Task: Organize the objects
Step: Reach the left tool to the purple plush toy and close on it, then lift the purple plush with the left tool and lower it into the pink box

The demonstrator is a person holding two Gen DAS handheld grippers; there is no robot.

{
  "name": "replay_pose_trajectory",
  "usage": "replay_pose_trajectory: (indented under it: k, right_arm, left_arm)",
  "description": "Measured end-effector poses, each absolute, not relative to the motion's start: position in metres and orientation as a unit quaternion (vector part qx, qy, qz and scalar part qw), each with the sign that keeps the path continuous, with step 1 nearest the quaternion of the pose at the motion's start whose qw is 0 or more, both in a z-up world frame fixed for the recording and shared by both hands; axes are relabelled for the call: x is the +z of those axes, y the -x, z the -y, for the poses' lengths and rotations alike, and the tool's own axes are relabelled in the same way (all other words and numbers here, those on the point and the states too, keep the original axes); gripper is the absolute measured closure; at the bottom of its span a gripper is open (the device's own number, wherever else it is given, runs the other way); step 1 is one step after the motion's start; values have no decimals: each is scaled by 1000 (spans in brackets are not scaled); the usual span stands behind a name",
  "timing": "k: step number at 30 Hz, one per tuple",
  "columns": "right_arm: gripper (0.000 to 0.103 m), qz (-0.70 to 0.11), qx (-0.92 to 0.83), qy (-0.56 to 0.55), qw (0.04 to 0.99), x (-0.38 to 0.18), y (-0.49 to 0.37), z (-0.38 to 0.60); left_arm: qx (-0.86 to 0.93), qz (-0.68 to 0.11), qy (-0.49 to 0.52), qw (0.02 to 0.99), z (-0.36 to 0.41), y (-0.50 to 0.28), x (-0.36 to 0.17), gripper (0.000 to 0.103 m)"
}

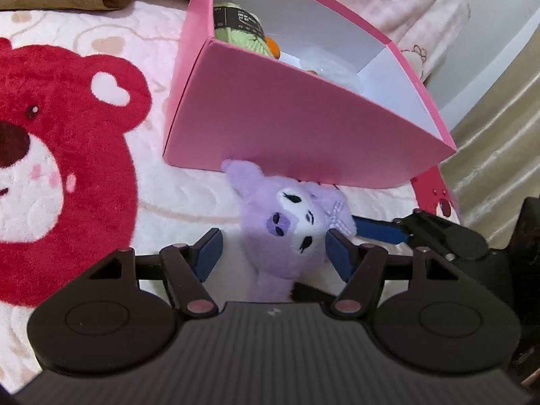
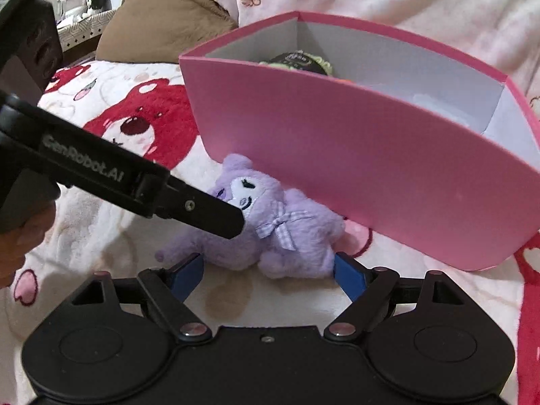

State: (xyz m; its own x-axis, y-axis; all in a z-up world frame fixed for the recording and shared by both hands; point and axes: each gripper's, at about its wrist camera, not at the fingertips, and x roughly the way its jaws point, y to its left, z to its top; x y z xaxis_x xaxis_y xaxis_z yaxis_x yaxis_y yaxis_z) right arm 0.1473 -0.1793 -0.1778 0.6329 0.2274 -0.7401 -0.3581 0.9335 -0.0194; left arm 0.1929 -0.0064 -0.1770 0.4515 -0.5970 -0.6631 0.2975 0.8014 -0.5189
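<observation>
We judge the task partly done: the pink box [image 1: 293,125] already holds a green yarn skein [image 1: 241,30]. The purple plush [image 1: 297,233] lies outside on the blanket [image 1: 189,199], touching the box's near wall. Left gripper [image 1: 273,253] and right gripper [image 2: 270,270] are both spread around the plush, neither pinching.

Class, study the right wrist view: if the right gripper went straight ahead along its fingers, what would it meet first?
The right gripper, jaws open, would most likely meet the purple plush toy lying just ahead between its fingers, then the pink box behind it. Depth is hard to judge.
</observation>
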Motion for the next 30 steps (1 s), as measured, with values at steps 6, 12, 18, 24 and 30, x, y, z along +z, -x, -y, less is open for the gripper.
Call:
replay_pose_trajectory:
  k: [6, 12, 18, 24, 30]
  right_arm:
    - [15, -384, 173, 116, 900, -176, -142, 174]
    - [8, -387, 181, 63, 902, -171, -146, 178]
    - [6, -410, 179, 19, 894, -185, -159, 184]
    - [6, -403, 159, 4, 901, -174, -156, 184]
    - [5, -392, 149, 22, 907, -175, -152, 171]
  left_arm:
    - [-286, -455, 179, 824, 8, -194, -181, 53]
    - [-283, -470, 196, 813, 4, -198, -188, 58]
    - [-269, -479, 226, 804, 2, -200, -196, 58]
    - [-272, -469, 225, 810, 4, -196, -194, 60]
    - [-270, -459, 201, 822, 9, -186, -184, 60]
